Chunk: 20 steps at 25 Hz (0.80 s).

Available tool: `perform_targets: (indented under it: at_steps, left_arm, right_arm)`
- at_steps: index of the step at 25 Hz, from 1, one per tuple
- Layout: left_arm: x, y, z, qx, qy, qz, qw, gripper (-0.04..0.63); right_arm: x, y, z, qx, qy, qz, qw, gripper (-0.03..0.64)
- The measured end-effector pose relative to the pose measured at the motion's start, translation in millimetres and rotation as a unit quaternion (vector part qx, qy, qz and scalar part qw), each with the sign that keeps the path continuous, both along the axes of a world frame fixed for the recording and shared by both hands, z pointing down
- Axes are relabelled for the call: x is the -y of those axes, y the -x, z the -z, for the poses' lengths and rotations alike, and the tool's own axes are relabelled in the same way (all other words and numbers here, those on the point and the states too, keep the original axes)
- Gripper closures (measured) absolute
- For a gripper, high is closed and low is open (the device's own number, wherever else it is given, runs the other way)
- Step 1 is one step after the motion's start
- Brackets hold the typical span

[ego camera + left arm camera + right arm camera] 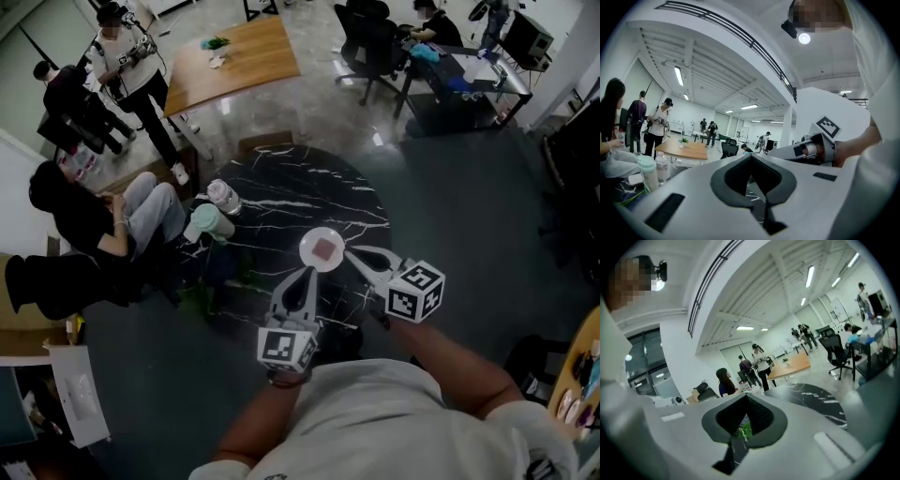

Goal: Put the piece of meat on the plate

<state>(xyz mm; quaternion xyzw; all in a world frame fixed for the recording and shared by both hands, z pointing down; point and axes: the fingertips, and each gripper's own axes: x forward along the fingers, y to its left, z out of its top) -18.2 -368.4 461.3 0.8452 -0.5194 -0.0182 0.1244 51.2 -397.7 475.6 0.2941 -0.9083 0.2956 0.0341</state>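
The meat [325, 248] lies on the plate [306, 251], near the front edge of the surface [281, 197]. So the job looks done. The left hand-held gripper [306, 274] and the right hand-held gripper [352, 254] are both closed and hold nothing. Only the head view shows the meat and plate. The gripper views look across the room and show the jaws pressed together, empty.

White plate [307, 246], black table [309, 187] (white-veined)
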Motion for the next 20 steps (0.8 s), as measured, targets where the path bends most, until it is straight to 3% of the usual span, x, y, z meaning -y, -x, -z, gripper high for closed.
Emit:
perform_targets:
  at_steps: [5,8,20]
  left_arm:
    - [-18,-13,41,0.003,-0.022,0.009,0.9997,0.591]
    - [-27,-19,61,0.005,-0.046,0.013,0.9989,0.591]
    - [-45,-35,105,0.016,-0.084,0.025,0.996,0.591]
  right_arm:
    - [-36,-5,56,-0.044,-0.122,0.018,0.991,0.615]
    - [-48,-8,81,-0.054,-0.172,0.015,0.984,0.615]
    - [-71,-15,105,-0.063,-0.231,-0.001,0.971,0.615]
